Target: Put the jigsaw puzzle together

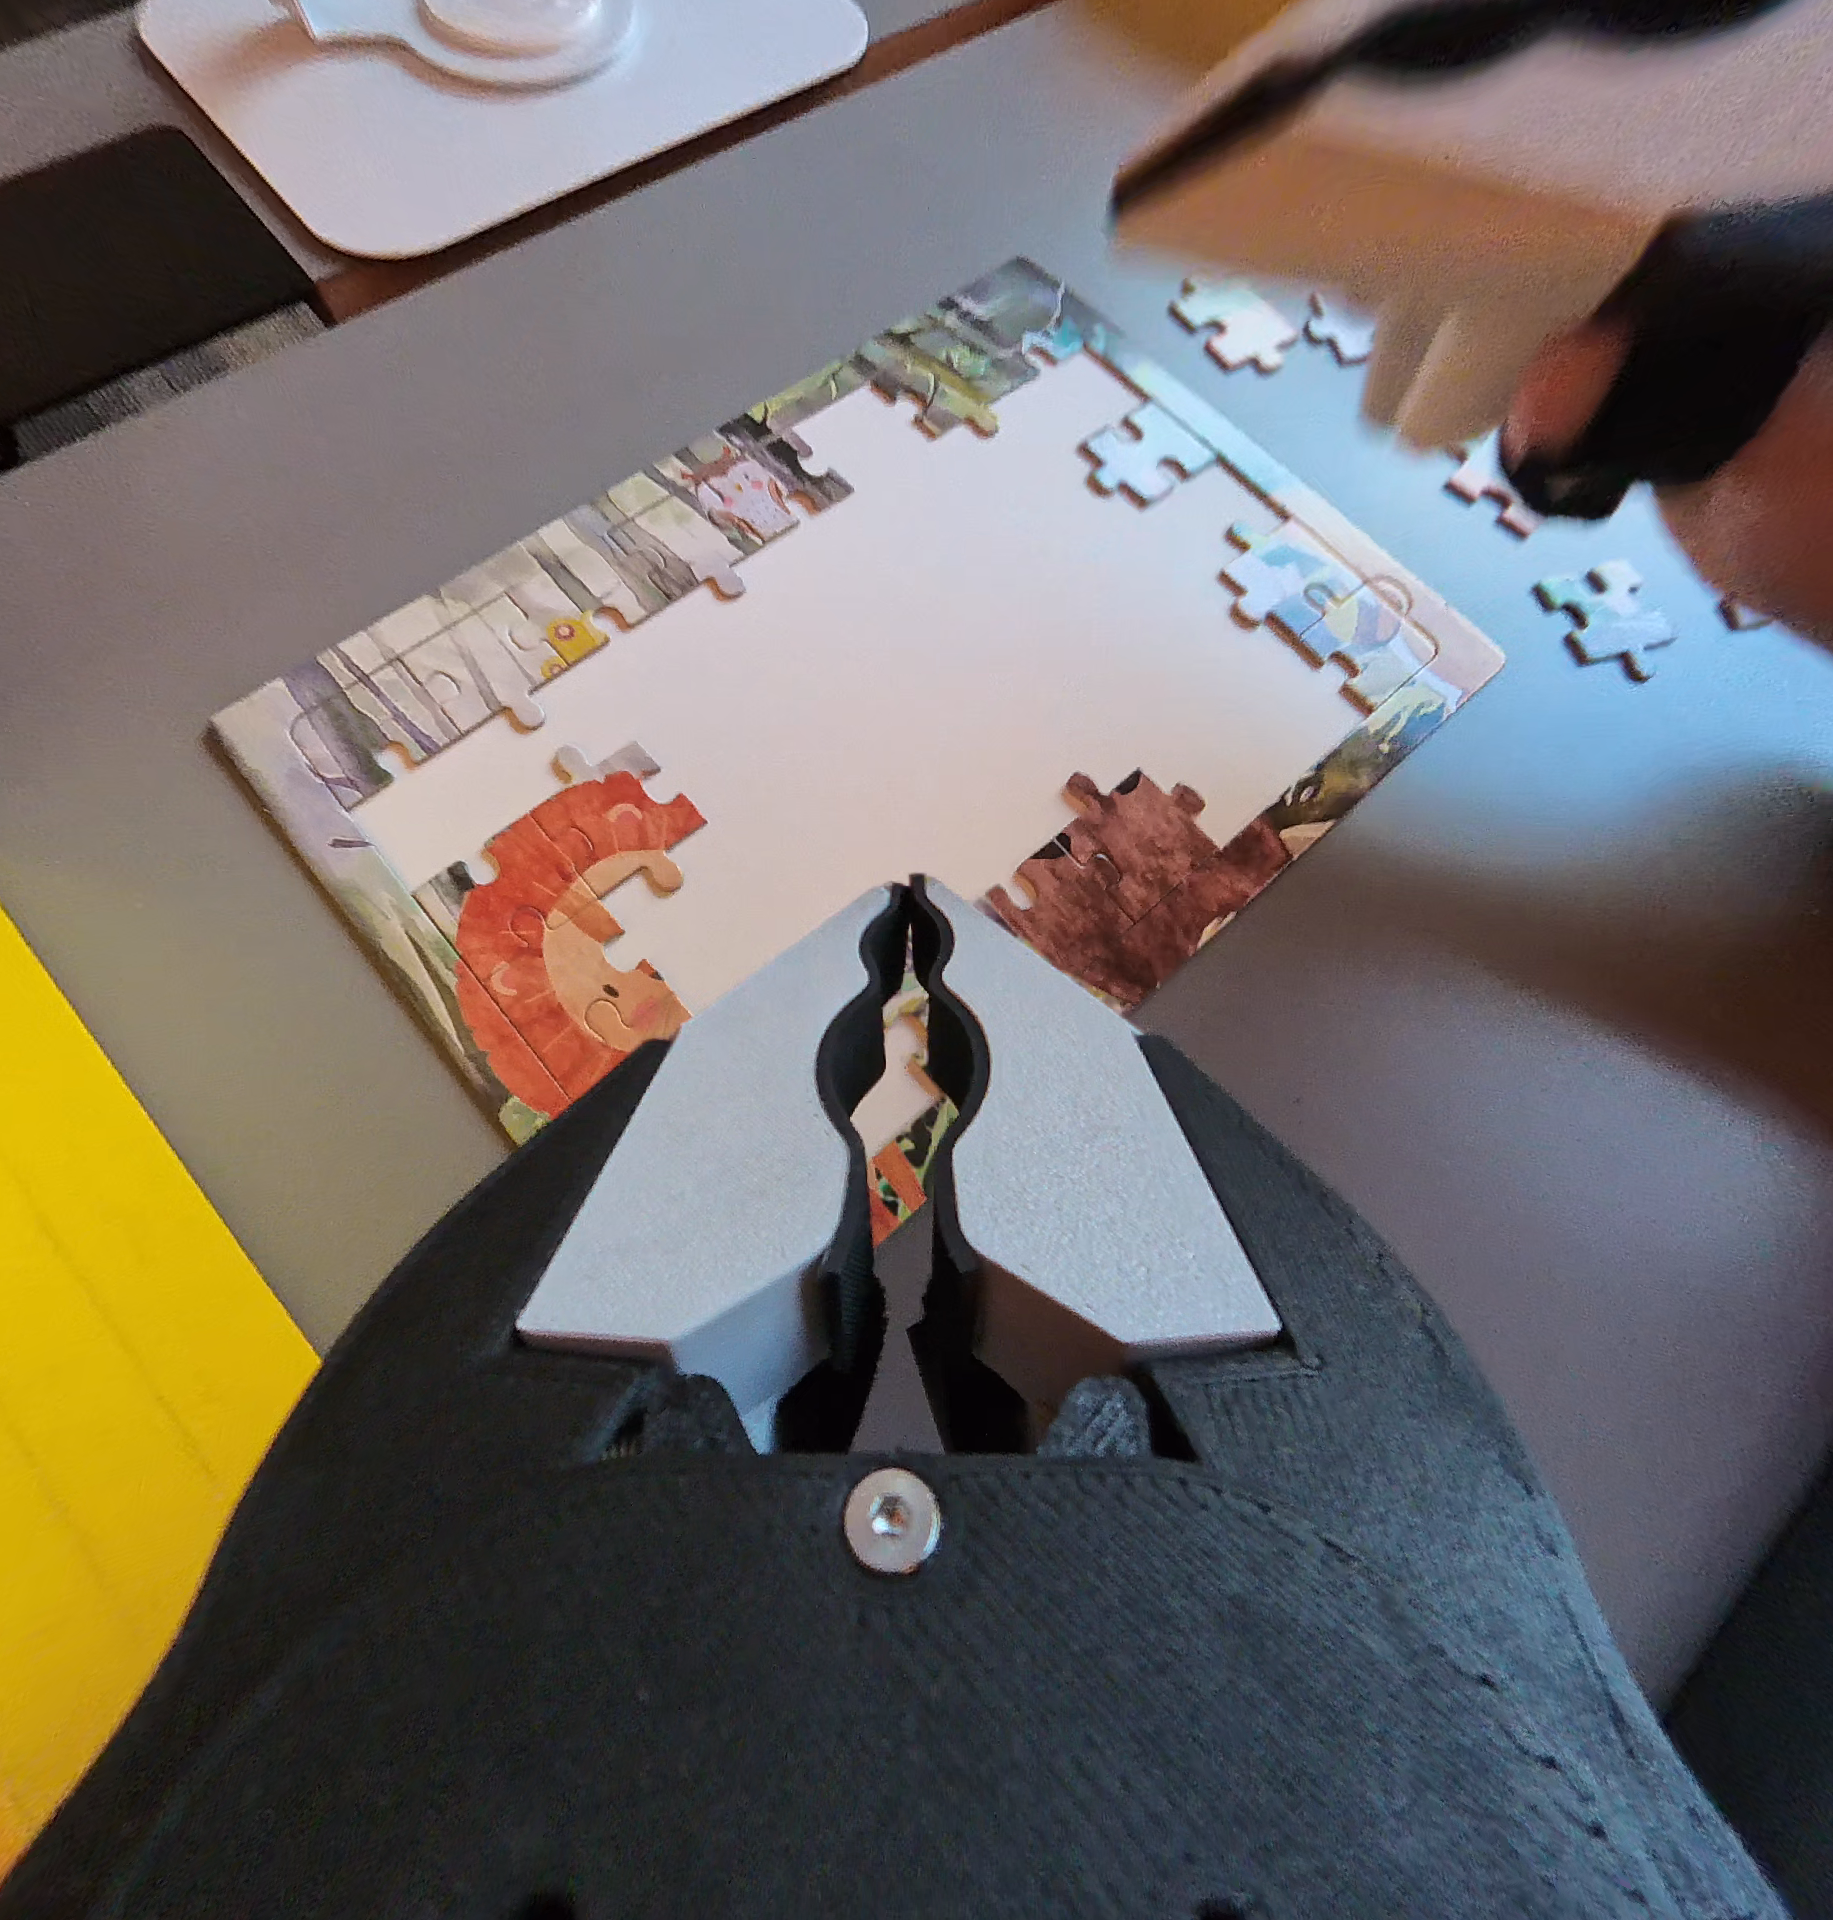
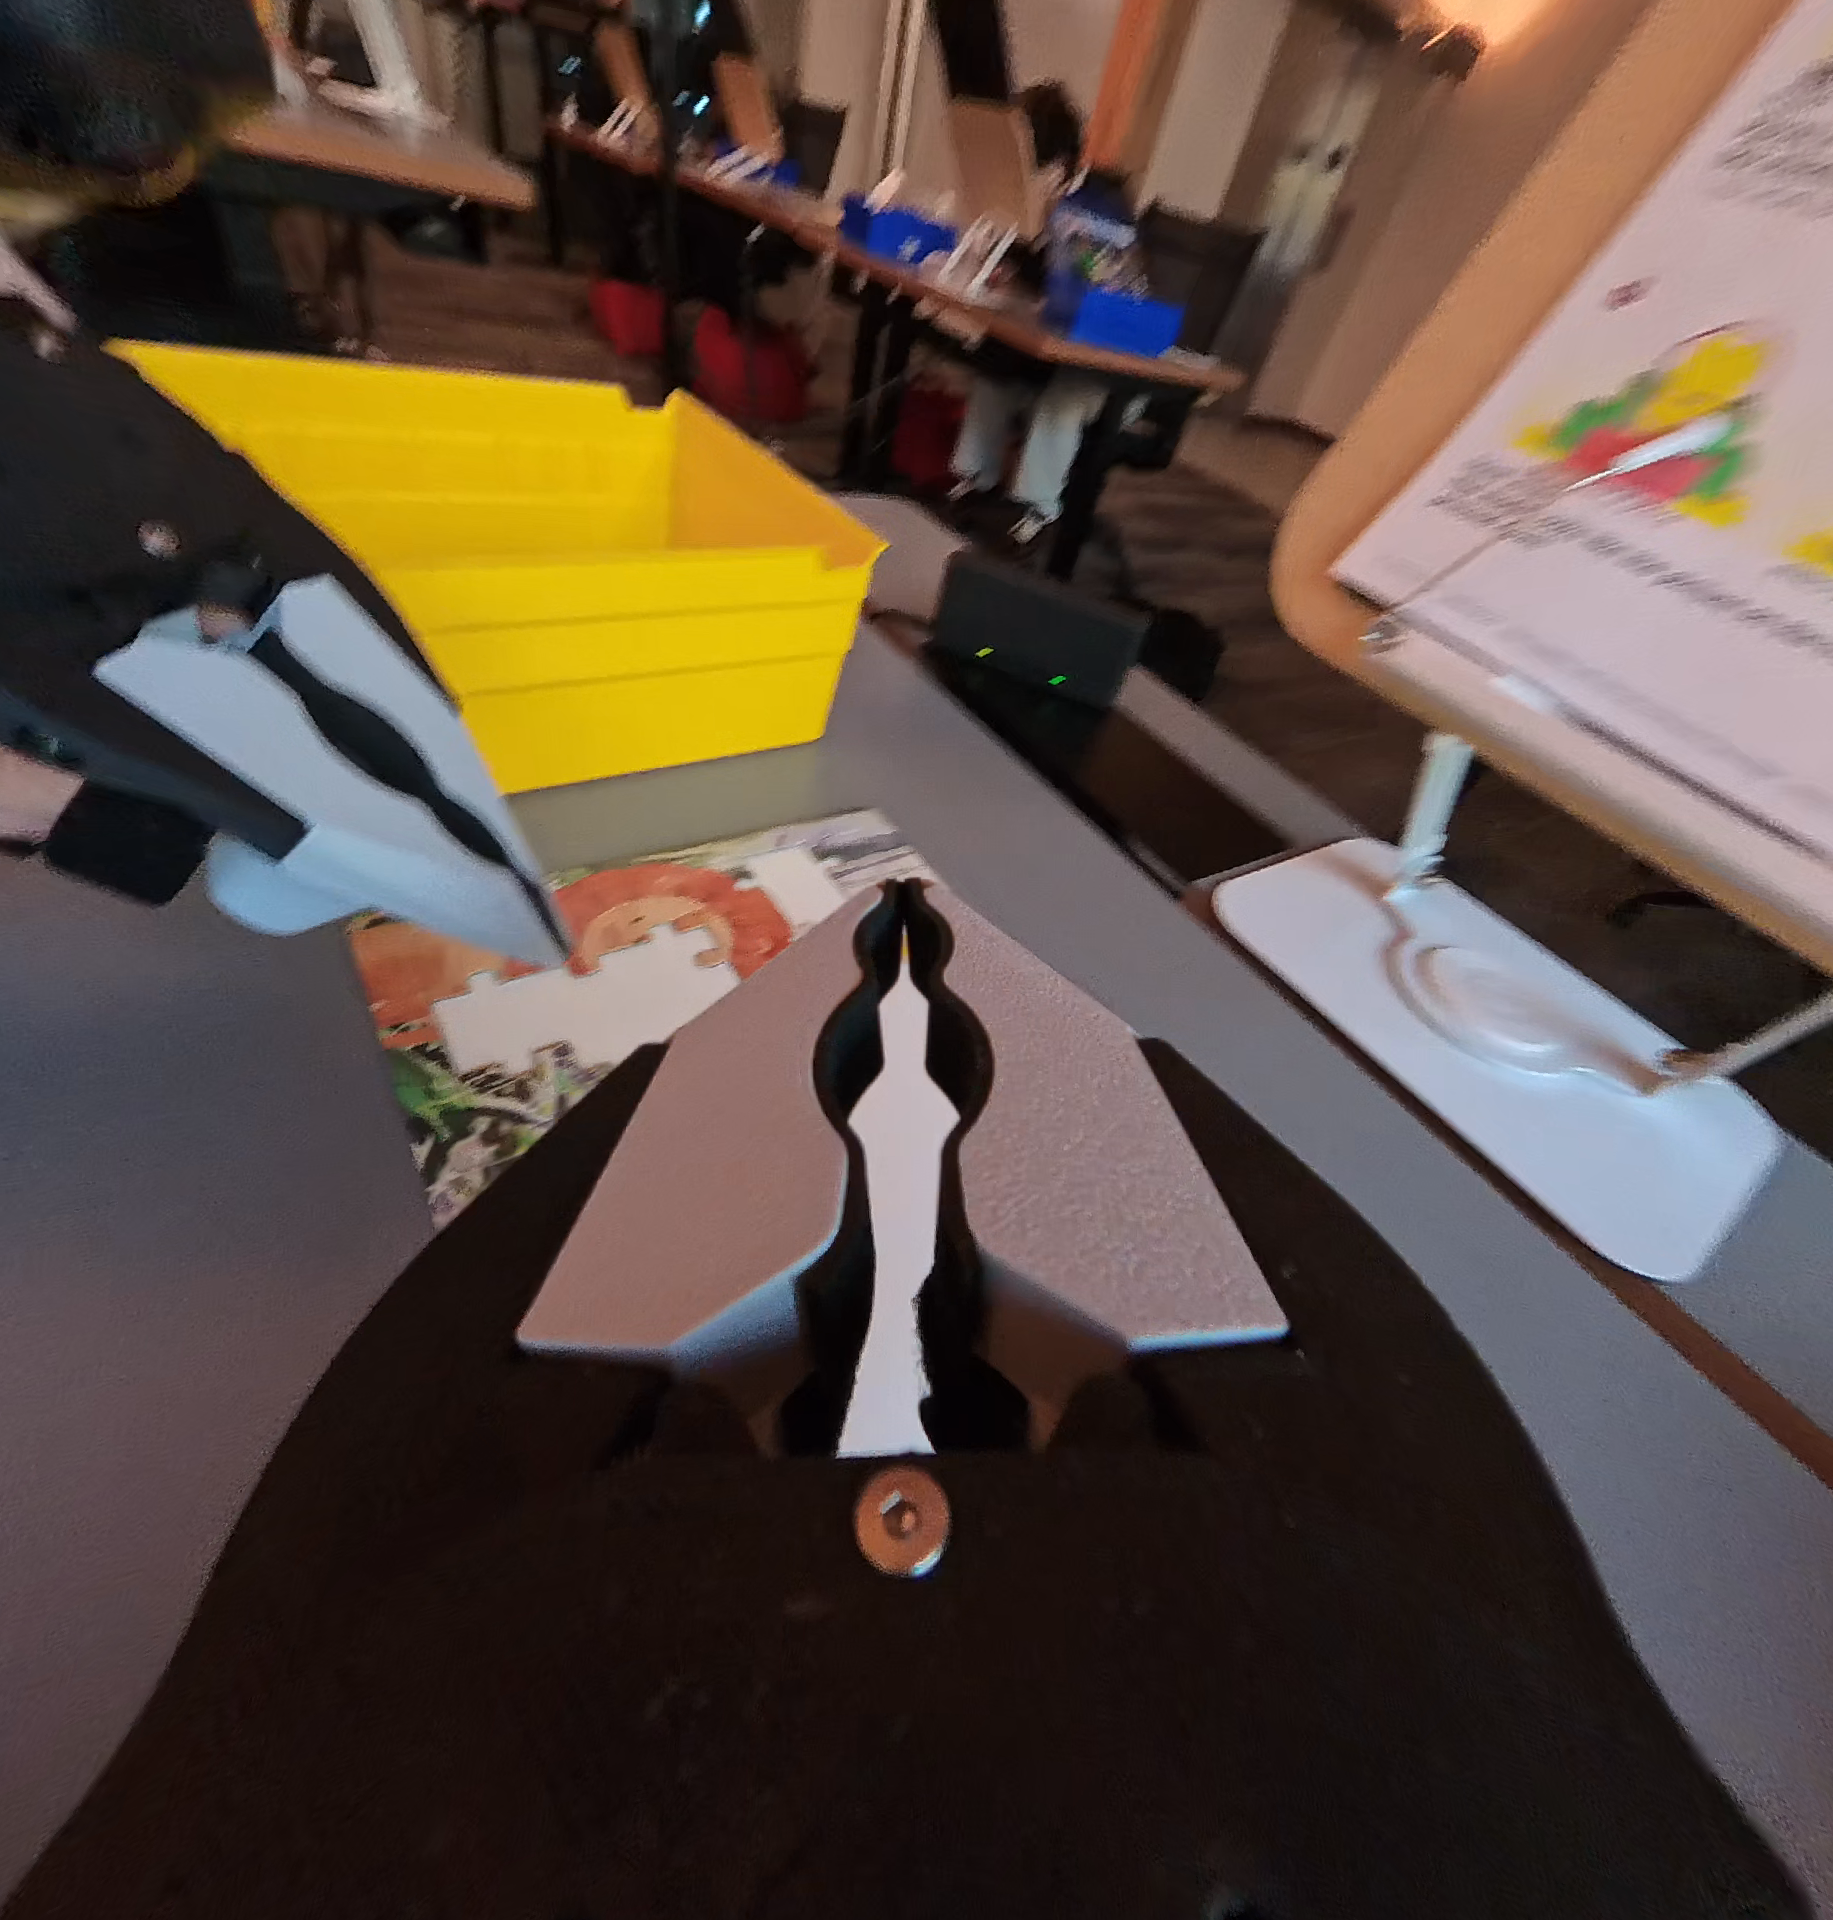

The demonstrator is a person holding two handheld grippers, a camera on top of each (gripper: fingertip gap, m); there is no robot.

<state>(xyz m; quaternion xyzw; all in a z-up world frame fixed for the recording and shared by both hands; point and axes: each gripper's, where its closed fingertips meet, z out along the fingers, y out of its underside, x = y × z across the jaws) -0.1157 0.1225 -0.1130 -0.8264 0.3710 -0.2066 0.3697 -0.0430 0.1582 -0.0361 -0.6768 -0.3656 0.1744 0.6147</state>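
The puzzle board [image 1: 891, 665] lies on the grey table with a white, unfilled middle. Pieces line its left edge. An orange lion patch [image 1: 569, 935] and a brown animal patch [image 1: 1130, 883] sit along the near edge. Loose pieces [image 1: 1608, 618] lie on the table to the board's right, and one loose piece [image 1: 1146, 452] lies on the board. My left gripper [image 1: 914, 883] is shut and empty over the near edge; in the right wrist view [image 2: 564, 951] its tip touches the board beside the lion [image 2: 673, 914]. My right gripper [image 2: 907, 888] is shut above the board, blurred.
A yellow bin [image 2: 621, 582] stands beyond the board, and shows at the left in the left wrist view [image 1: 60, 1351]. A white stand base [image 2: 1494, 1049] holding a tilted sign [image 2: 1670, 416] sits at the table's edge. A black box [image 2: 1037, 634] lies behind. Other tables and people are far back. There is about 11 cm between the tips of the two grippers.
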